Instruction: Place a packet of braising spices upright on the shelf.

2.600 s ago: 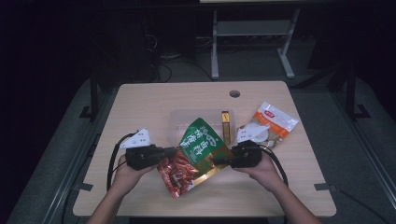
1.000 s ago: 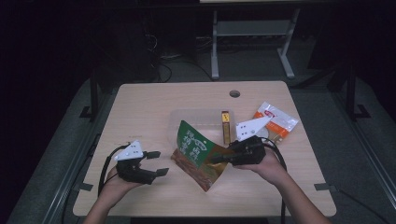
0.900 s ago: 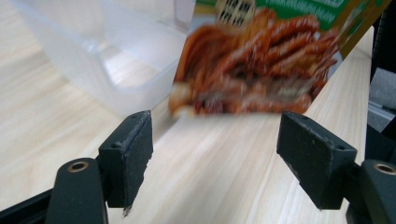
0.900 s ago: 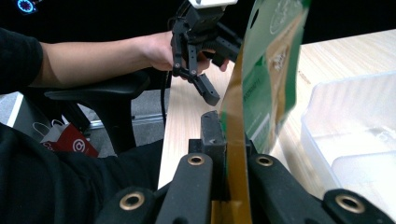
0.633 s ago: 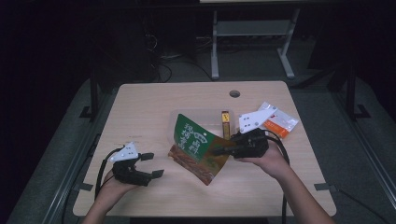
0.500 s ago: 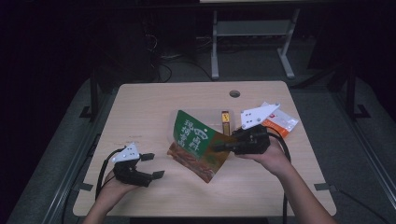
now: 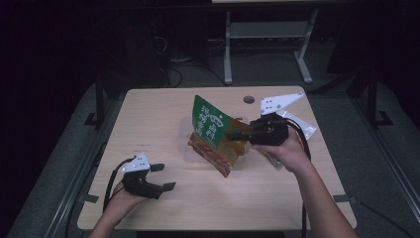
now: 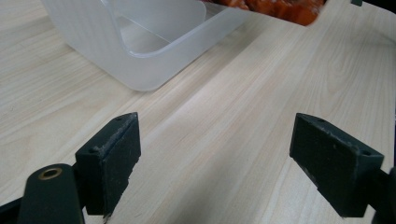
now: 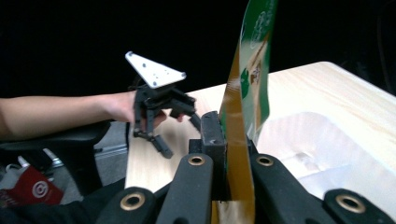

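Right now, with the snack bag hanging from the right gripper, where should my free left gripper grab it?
Take the snack bag by its lower left edge, coming from the left gripper side. The right gripper clamps its right edge, so that flat, tilted edge hangs free.

Your table [image 7: 163, 124] is pale wood with rounded corners and a round grommet hole [image 7: 249, 99] toward 1 o'clock. At centre sits 1 clear plastic tray [image 8: 154, 51] directly on the wood; a white packet [image 7: 303, 126] lies at 3 o'clock.
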A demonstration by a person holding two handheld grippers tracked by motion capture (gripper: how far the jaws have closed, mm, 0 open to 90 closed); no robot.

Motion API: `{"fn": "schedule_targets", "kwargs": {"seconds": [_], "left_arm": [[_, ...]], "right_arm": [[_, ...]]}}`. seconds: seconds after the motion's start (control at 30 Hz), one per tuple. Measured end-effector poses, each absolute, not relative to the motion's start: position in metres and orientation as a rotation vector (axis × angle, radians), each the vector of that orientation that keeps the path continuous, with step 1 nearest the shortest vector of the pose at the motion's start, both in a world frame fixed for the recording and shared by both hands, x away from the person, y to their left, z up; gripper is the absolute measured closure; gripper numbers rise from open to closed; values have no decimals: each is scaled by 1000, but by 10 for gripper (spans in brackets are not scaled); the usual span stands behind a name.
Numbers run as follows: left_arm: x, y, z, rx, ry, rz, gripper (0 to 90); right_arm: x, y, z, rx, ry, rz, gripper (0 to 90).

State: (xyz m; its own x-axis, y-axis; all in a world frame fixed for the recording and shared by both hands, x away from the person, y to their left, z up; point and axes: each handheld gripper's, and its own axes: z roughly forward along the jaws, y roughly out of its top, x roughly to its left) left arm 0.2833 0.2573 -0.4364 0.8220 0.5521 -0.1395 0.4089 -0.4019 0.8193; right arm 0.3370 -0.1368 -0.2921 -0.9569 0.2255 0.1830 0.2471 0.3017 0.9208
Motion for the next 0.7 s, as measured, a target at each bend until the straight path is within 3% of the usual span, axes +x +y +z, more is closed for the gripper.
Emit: {"fn": "schedule_targets", "kwargs": {"seconds": [0.7], "left_arm": [[285, 259, -438, 2053, 712, 193, 156]], "right_arm": [[372, -145, -285, -687, -2501, -1945, 900]]}}
